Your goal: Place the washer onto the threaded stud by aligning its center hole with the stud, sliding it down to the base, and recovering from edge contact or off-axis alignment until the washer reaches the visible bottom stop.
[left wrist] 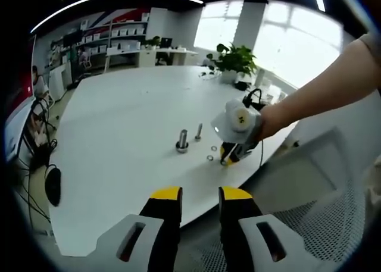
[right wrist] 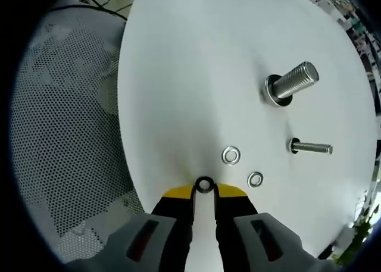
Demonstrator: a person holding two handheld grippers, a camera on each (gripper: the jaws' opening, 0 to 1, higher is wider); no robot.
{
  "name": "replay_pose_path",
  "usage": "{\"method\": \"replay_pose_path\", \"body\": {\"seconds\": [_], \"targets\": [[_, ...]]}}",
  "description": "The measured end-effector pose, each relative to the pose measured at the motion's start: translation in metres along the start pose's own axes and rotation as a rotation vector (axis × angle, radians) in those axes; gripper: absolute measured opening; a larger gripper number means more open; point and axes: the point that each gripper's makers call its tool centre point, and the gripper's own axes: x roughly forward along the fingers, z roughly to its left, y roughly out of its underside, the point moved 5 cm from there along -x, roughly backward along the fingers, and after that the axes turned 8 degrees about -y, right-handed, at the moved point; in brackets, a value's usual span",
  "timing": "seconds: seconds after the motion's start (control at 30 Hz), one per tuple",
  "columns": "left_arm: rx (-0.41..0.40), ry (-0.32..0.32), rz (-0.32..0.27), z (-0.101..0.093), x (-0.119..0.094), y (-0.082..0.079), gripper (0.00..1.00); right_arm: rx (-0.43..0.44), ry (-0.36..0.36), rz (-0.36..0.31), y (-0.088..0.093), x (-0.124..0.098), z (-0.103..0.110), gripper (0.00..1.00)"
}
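On the white table (right wrist: 190, 58) a thick threaded stud (right wrist: 293, 81) stands on a ringed base. A thinner stud (right wrist: 311, 147) stands beside it. My right gripper (right wrist: 204, 191) is down at the table's near edge, its yellow-tipped jaws closed on a small dark washer (right wrist: 204, 184). Two loose washers (right wrist: 231, 155) (right wrist: 255, 179) lie just beyond it, short of the studs. In the left gripper view the thick stud (left wrist: 182, 141) and the thin stud (left wrist: 198, 131) stand mid-table, with the hand-held right gripper (left wrist: 228, 160) to their right. My left gripper (left wrist: 199, 194) hangs back off the table, open with nothing between its jaws.
A mesh chair (right wrist: 65, 135) sits below the table edge by the right gripper, and it is also in the left gripper view (left wrist: 309, 224). A potted plant (left wrist: 235, 61) stands at the table's far end. A black object (left wrist: 52, 185) and cables hang off the left side.
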Motion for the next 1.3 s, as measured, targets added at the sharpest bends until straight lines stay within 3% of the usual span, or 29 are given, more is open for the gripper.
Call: {"method": "replay_pose_path", "body": {"seconds": [0.17,0.23,0.27,0.3,0.53,0.63,0.7,0.87,1.03,1.3], "targets": [[0.002,0.002,-0.001,0.0,0.0,0.0,0.22,0.028,0.016,-0.027,0.002,0.0,0.001,0.14],[0.001,0.003,-0.002,0.0,0.0,0.0,0.22,0.059,0.036,-0.07,0.001,0.002,0.001,0.03],[0.002,0.004,-0.003,0.0,0.0,0.0,0.22,0.039,0.07,-0.083,0.004,0.002,-0.001,0.03],[0.002,0.004,-0.001,0.0,0.0,0.0,0.22,0.074,0.087,-0.098,0.005,0.001,0.0,0.03],[0.002,0.004,-0.003,0.0,0.0,0.0,0.22,0.057,0.056,-0.116,0.005,0.001,0.0,0.06],[0.004,0.006,-0.002,-0.001,0.0,0.0,0.22,0.114,0.017,-0.102,0.003,0.0,0.001,0.09],[0.004,0.005,-0.003,-0.001,-0.001,0.0,0.22,0.152,0.003,-0.156,-0.006,-0.001,0.001,0.15],[0.004,0.004,-0.006,-0.001,-0.001,-0.001,0.22,0.112,0.021,-0.216,-0.032,-0.012,0.0,0.17],[0.001,0.003,-0.009,-0.001,-0.001,-0.001,0.22,0.108,0.016,-0.232,-0.055,-0.008,-0.002,0.23],[-0.001,0.0,-0.013,0.0,-0.001,-0.001,0.22,0.095,0.013,-0.227,-0.072,-0.002,-0.001,0.25]]}}
